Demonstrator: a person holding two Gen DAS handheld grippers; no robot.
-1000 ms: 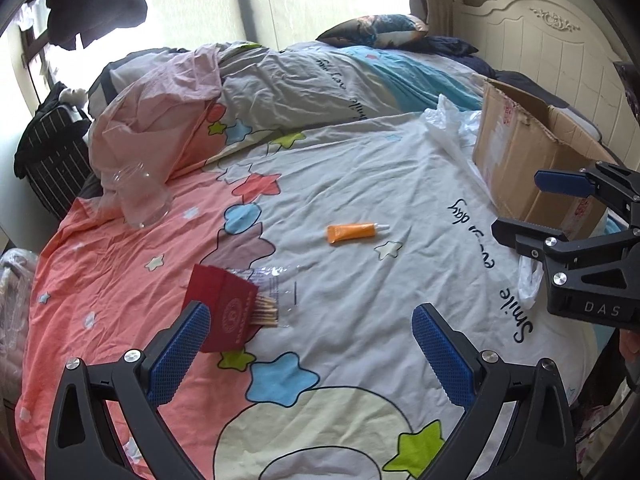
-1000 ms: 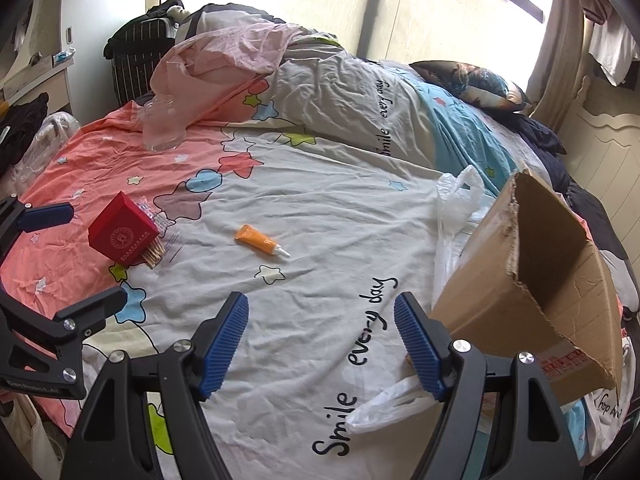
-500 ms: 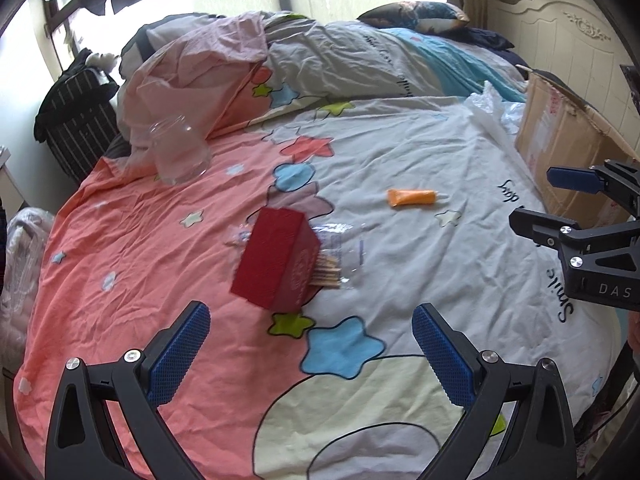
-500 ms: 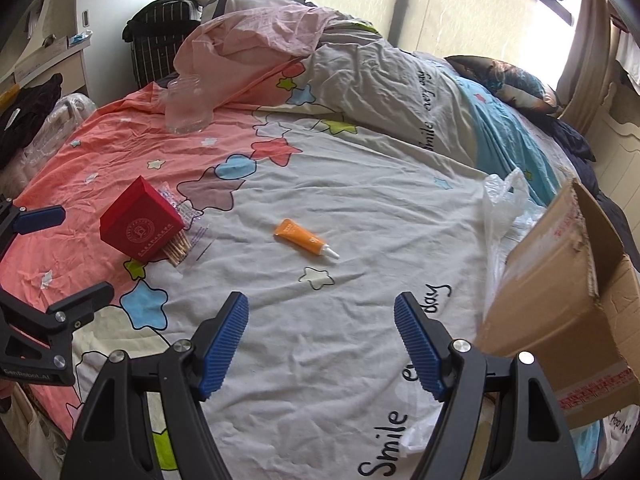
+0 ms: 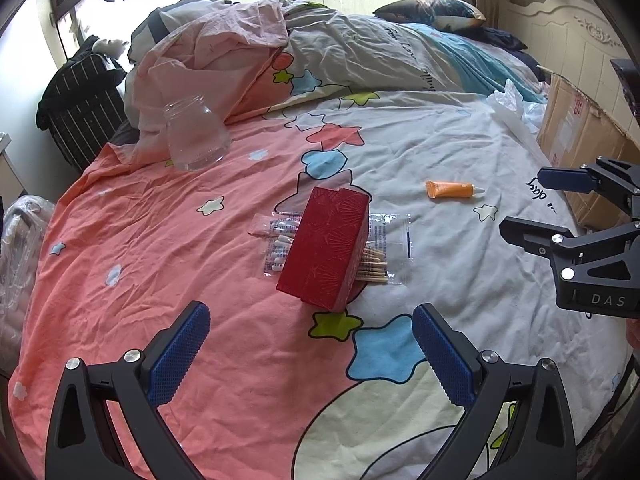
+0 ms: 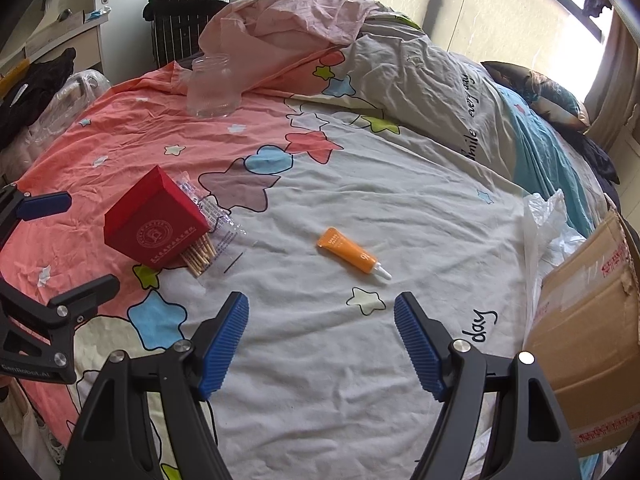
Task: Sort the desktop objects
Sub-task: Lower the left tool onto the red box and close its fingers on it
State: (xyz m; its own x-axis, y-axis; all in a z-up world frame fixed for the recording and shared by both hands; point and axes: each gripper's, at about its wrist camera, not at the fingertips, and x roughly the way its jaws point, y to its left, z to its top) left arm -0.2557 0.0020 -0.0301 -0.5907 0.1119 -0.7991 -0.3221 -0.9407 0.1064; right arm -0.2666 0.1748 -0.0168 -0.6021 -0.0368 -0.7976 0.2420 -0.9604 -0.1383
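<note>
A red box (image 5: 325, 250) lies on a clear packet of cotton swabs (image 5: 276, 236) on the bedspread; it also shows in the right wrist view (image 6: 154, 222). An orange tube (image 5: 450, 190) lies to its right, and shows in the right wrist view (image 6: 352, 254). A clear glass jar (image 5: 194, 138) stands at the back left, and shows in the right wrist view (image 6: 210, 86). My left gripper (image 5: 310, 354) is open and empty, just short of the red box. My right gripper (image 6: 320, 342) is open and empty, just short of the orange tube.
An open cardboard box (image 6: 584, 344) stands at the right edge of the bed, also in the left wrist view (image 5: 576, 136), with a white plastic bag (image 6: 548, 224) beside it. A rumpled duvet (image 5: 360, 52) and pink cloth (image 5: 208, 52) lie at the back. A striped suitcase (image 5: 80, 116) stands beyond the bed.
Both grippers have swung left and closer to the bed. The red box now sits centred before the left gripper, the orange tube before the right. Both stay open.
</note>
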